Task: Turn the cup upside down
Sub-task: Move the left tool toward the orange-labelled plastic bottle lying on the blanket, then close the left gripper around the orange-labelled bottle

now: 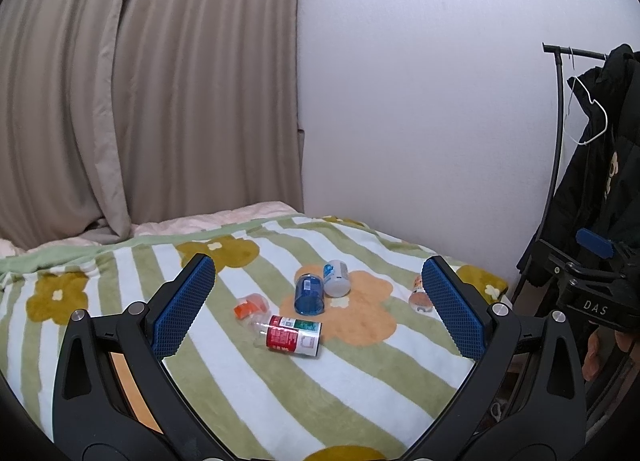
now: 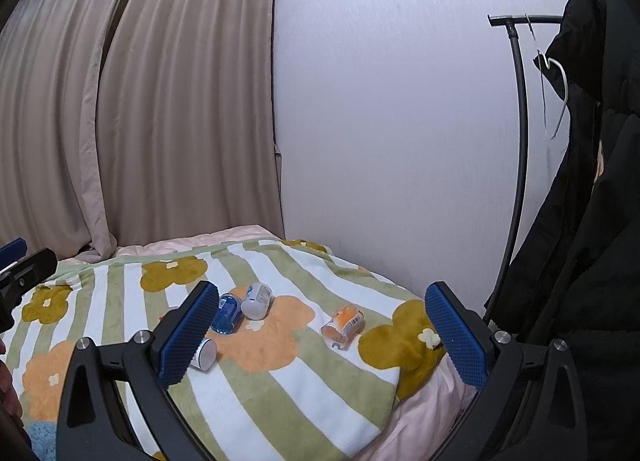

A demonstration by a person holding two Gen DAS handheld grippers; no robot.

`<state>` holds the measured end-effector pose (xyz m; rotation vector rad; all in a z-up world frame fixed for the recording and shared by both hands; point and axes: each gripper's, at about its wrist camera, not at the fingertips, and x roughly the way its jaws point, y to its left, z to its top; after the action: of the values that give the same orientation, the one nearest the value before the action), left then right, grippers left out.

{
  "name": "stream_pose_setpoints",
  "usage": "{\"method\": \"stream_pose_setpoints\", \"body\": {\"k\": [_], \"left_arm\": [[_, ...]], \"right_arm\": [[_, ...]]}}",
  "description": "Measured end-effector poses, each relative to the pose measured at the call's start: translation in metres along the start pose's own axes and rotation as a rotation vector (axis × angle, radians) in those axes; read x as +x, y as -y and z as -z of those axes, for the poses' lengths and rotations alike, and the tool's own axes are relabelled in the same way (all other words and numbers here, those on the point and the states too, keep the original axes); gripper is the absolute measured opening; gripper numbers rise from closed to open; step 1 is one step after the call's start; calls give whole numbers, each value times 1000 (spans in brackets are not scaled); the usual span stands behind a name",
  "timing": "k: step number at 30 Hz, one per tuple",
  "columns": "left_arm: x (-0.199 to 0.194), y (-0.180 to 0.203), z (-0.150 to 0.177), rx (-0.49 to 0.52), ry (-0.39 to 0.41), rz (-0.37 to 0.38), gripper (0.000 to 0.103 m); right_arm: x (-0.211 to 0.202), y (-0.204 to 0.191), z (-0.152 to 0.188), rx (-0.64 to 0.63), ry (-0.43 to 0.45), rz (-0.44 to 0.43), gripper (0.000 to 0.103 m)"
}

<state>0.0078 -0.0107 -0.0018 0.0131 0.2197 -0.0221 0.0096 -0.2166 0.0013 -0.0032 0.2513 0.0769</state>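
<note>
Several small plastic cups lie tipped on a striped flower blanket [image 1: 360,381]. A blue translucent cup [image 1: 309,295] [image 2: 226,313] touches a white-grey cup [image 1: 337,279] [image 2: 257,301]. In front of them lie a red-and-green labelled cup [image 1: 294,335] and a clear orange cup [image 1: 251,307]. Another orange cup [image 2: 343,325] [image 1: 419,295] lies apart to the right. My left gripper [image 1: 318,263] is open above the blanket, short of the cups. My right gripper [image 2: 323,289] is open too, and its left finger hides part of the labelled cup [image 2: 204,355].
A beige curtain [image 1: 140,101] and a white wall [image 1: 420,101] stand behind the bed. A black coat rack [image 2: 520,141] with a dark jacket [image 2: 592,221] stands to the right. The blanket's right edge [image 2: 400,385] drops to a pink sheet.
</note>
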Motion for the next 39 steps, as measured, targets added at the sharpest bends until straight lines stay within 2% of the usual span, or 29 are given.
{"method": "stream_pose_setpoints", "body": {"k": [3,5,8,12,16,20,24,27,31,37,39], "left_arm": [[10,1,-1,-10,-53,28,103],[20,4,-3,-11,-53,62,103],[44,15,-8,-4,-58,114,103],[92,39,-17,64,-127,183,103],[169,75,-21,140,-249,275,103],[247,116,-13,213,-369,331,103],[332,159,11,255,-554,404,103],[392,188,37,277,-702,416,101],[444,218,69,323,-843,417,94],[488,237,109,338,-984,399,87],[495,238,120,330,-1026,402,77]], "right_arm": [[16,8,-4,27,-35,-21,103],[32,18,-9,61,-77,-51,103],[63,35,-12,130,-149,-105,103],[93,59,-8,208,-197,-117,103],[115,77,5,222,-196,-88,103],[145,94,28,230,-234,-87,103],[170,102,57,227,-279,-88,103],[179,108,77,231,-298,-89,103],[184,112,99,243,-321,-92,103],[189,123,117,255,-345,-91,103],[188,127,120,264,-340,-91,103]]}}
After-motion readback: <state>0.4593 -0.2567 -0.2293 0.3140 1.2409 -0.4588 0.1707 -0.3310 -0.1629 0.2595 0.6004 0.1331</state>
